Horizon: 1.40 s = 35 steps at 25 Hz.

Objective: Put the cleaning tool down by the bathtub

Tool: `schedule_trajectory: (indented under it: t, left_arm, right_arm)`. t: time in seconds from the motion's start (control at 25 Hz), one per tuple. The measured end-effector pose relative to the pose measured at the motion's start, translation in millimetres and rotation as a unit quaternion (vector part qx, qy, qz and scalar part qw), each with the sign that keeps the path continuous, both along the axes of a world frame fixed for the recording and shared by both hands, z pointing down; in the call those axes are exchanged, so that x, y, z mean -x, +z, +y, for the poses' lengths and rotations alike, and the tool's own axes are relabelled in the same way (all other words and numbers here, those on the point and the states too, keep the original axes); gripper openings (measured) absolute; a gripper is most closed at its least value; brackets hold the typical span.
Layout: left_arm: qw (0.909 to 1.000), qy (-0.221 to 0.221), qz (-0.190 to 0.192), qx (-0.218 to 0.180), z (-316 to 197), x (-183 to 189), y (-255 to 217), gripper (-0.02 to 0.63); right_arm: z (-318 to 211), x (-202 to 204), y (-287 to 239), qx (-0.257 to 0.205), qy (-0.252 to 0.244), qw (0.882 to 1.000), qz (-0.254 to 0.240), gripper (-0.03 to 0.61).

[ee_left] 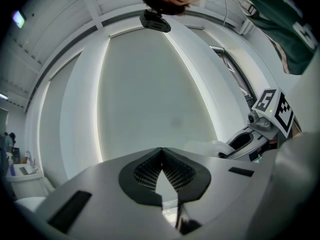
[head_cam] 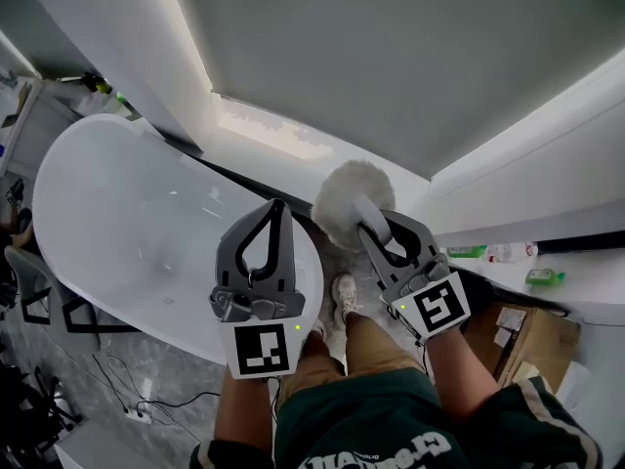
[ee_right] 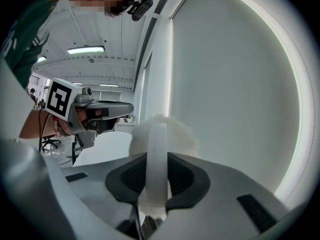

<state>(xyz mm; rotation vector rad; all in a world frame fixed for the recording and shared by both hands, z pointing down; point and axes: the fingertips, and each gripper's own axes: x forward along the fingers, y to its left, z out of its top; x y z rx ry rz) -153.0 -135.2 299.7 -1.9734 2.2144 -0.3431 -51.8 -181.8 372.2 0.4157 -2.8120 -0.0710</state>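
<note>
The cleaning tool is a fluffy white round brush head (head_cam: 350,201) on a white handle (ee_right: 156,159). My right gripper (head_cam: 379,229) is shut on that handle, and the head sticks out past the jaws, over the floor beside the tub's end. In the right gripper view the tool's head (ee_right: 162,134) shows just beyond the pads. The white bathtub (head_cam: 117,223) fills the left of the head view. My left gripper (head_cam: 276,206) hovers over the tub's near rim, its jaws meeting at the tips with nothing between them (ee_left: 161,151).
A white ledge (head_cam: 264,140) and a grey wall run behind the tub. A white counter (head_cam: 576,296) with bottles (head_cam: 508,252) and a green item (head_cam: 543,277) lies to the right, a cardboard box (head_cam: 532,340) below it. The person's shoe (head_cam: 344,298) stands on the floor between tub and counter. Cables (head_cam: 146,399) trail bottom left.
</note>
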Motion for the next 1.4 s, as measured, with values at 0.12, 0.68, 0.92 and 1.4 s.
schedule_trajectory:
  t: [0.12,0.68,0.92,1.4]
  left_arm:
    - [1.0000,-0.001,0.000,0.006,-10.2,7.9,14.5,0.006]
    - [0.9984,-0.036,0.031,0.032,-68.8,43.8,88.4,0.006]
    - [0.9965,-0.057,0.049,0.037,-81.6,54.8,115.3,0.008]
    - [0.9885,-0.106,0.087,0.064,-71.1,72.9,167.8,0.007]
  right_arm:
    - [-6.5,8.2,19.3,0.010,-0.005,1.000,0.010,0.092]
    - [-82.7,58.9,119.4,0.059,-0.041,0.997,0.034,0.092]
    - [-102.0,79.6,167.9,0.064,-0.054,0.994,0.063,0.092]
    - [-117.0,102.9,245.8,0.089,-0.078,0.987,0.112,0.092]
